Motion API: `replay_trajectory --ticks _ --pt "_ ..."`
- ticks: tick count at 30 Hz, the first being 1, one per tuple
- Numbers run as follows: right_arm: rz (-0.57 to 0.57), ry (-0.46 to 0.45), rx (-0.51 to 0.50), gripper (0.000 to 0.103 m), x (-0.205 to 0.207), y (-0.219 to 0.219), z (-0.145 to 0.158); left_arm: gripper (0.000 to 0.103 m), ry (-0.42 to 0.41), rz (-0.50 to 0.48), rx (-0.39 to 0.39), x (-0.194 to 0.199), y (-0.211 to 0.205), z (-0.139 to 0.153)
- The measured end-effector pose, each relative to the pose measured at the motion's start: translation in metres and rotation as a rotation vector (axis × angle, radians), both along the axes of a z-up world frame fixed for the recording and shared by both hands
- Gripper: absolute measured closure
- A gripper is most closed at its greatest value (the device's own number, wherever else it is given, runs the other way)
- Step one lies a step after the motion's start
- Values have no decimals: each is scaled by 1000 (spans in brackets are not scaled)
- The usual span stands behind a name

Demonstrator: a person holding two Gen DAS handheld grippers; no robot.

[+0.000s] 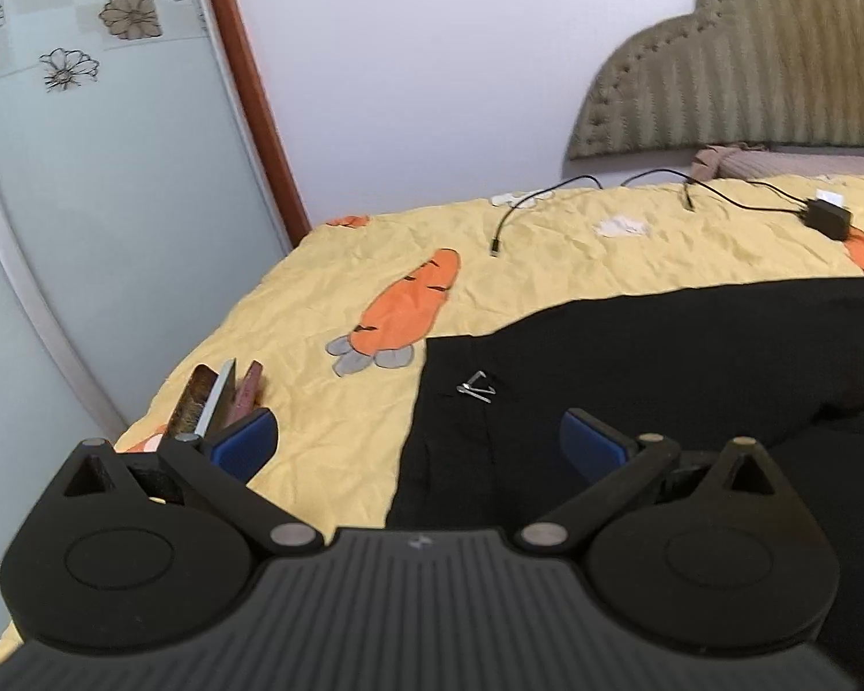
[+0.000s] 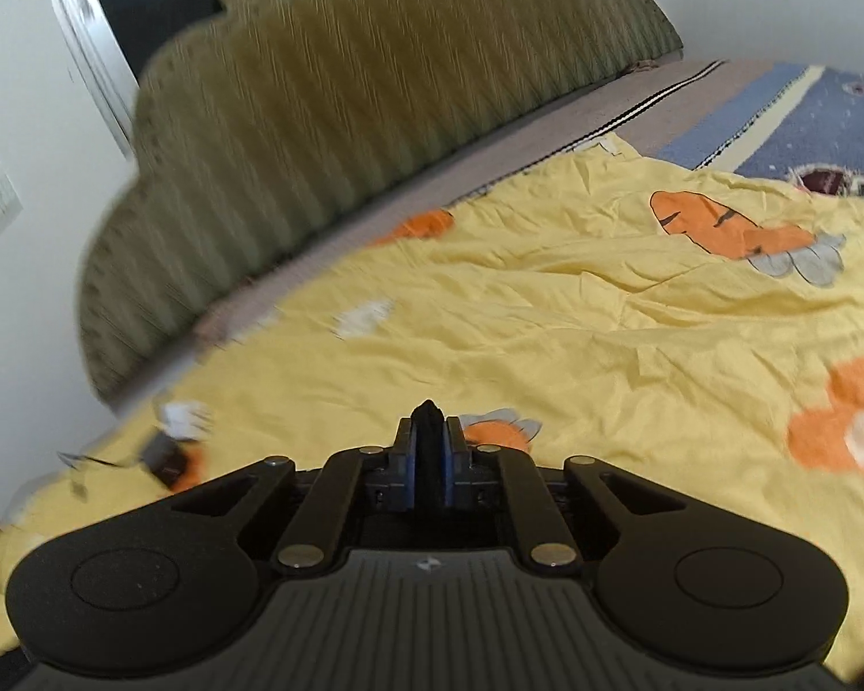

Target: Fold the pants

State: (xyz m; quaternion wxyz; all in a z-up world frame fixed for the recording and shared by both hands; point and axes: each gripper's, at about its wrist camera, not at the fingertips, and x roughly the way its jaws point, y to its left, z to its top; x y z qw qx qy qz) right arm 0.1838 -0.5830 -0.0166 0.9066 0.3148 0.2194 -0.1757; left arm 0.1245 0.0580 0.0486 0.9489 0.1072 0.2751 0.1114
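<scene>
The black pants (image 1: 633, 357) lie spread on the yellow carrot-print bedsheet (image 1: 374, 288), with a small metal clasp (image 1: 478, 387) at the waist end. My left gripper (image 1: 417, 443) is open and hovers just above the waist edge, its blue pads apart. My right gripper (image 2: 428, 455) is shut on a pinch of black pants fabric (image 2: 428, 420) that pokes up between its blue pads, held above the sheet (image 2: 547, 334). The rest of the pants is hidden in the right wrist view.
A black charger and cable (image 1: 823, 217) lie near the headboard (image 1: 749, 69); the charger also shows blurred in the right wrist view (image 2: 167, 458). Books or cards (image 1: 219, 397) sit at the bed's left edge. A glass wardrobe door (image 1: 86, 201) stands left.
</scene>
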Motion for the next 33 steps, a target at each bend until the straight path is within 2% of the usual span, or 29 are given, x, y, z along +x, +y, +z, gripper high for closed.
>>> replay_trajectory --ticks 5,8,11,14,18,20,23,25,27,33 --pt "6 -83 30 95 -53 12 29 0 17 9 -12 0 13 -8" --pt "-20 -118 65 95 -87 15 35 0 20 34 -18 -5 22 -11" --pt "-19 -108 93 96 -114 16 30 0 20 28 -67 -15 32 -10" --pt "-31 -83 98 96 -135 19 22 0 17 30 -55 -18 34 -10" --pt "-42 -4 73 96 -147 25 6 0 27 -1 -72 -18 30 -7" --pt "-9 18 94 96 -150 28 -6 0 19 -17 -57 -18 25 -4" --pt "37 -2 176 93 -155 30 -16 0 1 -43 -44 -20 18 1" --pt "71 -23 282 91 -154 22 -22 0 -4 -54 -32 -22 13 3" --pt "52 -42 377 90 -153 14 -30 0 -4 -60 -22 -24 10 3" --pt "26 19 405 89 -140 6 -59 0 16 -44 -5 -16 8 -3"
